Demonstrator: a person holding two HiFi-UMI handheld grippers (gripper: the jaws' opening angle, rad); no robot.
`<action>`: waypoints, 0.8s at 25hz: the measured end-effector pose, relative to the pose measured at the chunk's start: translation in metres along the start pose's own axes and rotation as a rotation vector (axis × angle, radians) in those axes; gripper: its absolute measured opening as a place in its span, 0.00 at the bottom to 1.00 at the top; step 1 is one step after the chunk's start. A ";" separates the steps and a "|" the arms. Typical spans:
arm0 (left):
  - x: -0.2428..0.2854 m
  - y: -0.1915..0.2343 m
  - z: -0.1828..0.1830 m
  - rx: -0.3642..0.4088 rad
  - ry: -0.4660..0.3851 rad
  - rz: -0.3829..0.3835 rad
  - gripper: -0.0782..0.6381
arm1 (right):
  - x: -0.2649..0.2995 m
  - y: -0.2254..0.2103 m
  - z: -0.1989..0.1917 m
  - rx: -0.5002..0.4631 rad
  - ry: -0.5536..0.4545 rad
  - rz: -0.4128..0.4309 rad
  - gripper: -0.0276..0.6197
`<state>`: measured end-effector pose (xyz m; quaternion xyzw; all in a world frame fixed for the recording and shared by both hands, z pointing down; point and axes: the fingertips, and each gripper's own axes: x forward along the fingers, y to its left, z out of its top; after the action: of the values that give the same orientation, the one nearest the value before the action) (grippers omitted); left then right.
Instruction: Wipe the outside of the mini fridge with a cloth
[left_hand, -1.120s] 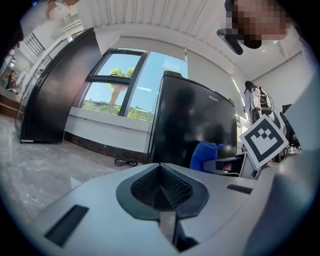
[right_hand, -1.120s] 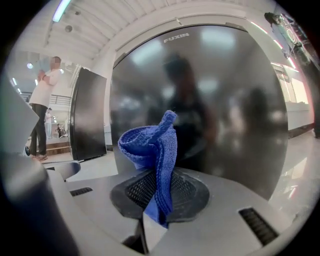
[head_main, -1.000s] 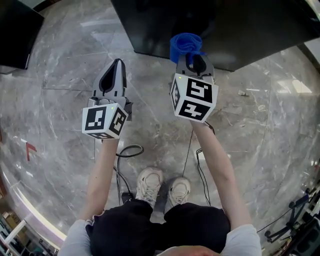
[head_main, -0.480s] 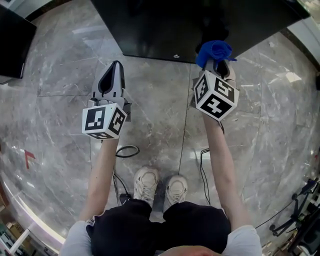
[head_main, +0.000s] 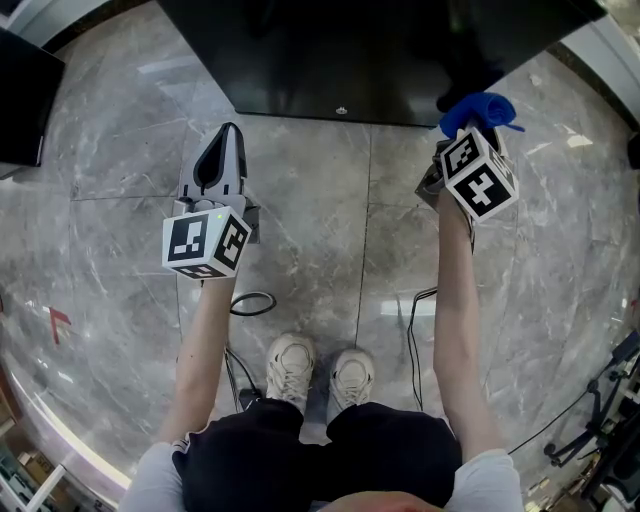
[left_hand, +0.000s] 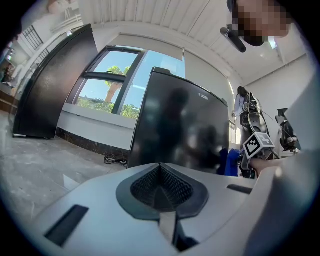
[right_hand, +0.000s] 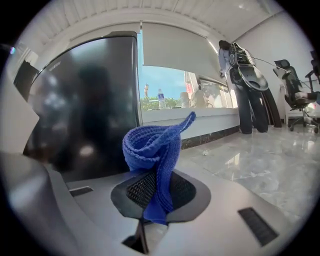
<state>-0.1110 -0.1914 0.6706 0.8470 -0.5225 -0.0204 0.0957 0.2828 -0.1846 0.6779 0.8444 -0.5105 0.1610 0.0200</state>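
Observation:
The black mini fridge (head_main: 370, 50) stands on the marble floor ahead of me; its glossy front fills the left gripper view (left_hand: 185, 130) and the left half of the right gripper view (right_hand: 85, 110). My right gripper (head_main: 478, 118) is shut on a bunched blue cloth (head_main: 480, 108), (right_hand: 155, 150), held at the fridge's right front corner. The cloth also shows in the left gripper view (left_hand: 231, 162). My left gripper (head_main: 224, 150) is shut with nothing in it, a little in front of the fridge's left side.
A second black cabinet (head_main: 25, 100) stands at the far left. Cables (head_main: 250, 300) lie on the floor near my shoes (head_main: 320, 365). Office chairs and stands (right_hand: 295, 95) sit to the right. A window wall runs behind the fridge.
My right gripper has carried the cloth rightward along the fridge front to its right corner. The left gripper has stayed in place.

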 end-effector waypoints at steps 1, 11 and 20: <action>0.000 0.001 0.000 0.000 0.001 0.003 0.12 | 0.002 -0.003 0.000 0.000 0.001 -0.009 0.15; -0.001 0.013 -0.007 -0.034 -0.001 0.044 0.12 | -0.057 0.055 -0.026 0.140 0.021 0.209 0.15; -0.007 0.015 -0.009 -0.025 -0.062 0.014 0.12 | -0.098 0.201 -0.084 -0.005 0.105 0.539 0.15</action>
<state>-0.1258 -0.1905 0.6813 0.8411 -0.5307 -0.0524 0.0903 0.0456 -0.1800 0.7022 0.6686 -0.7155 0.2027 0.0049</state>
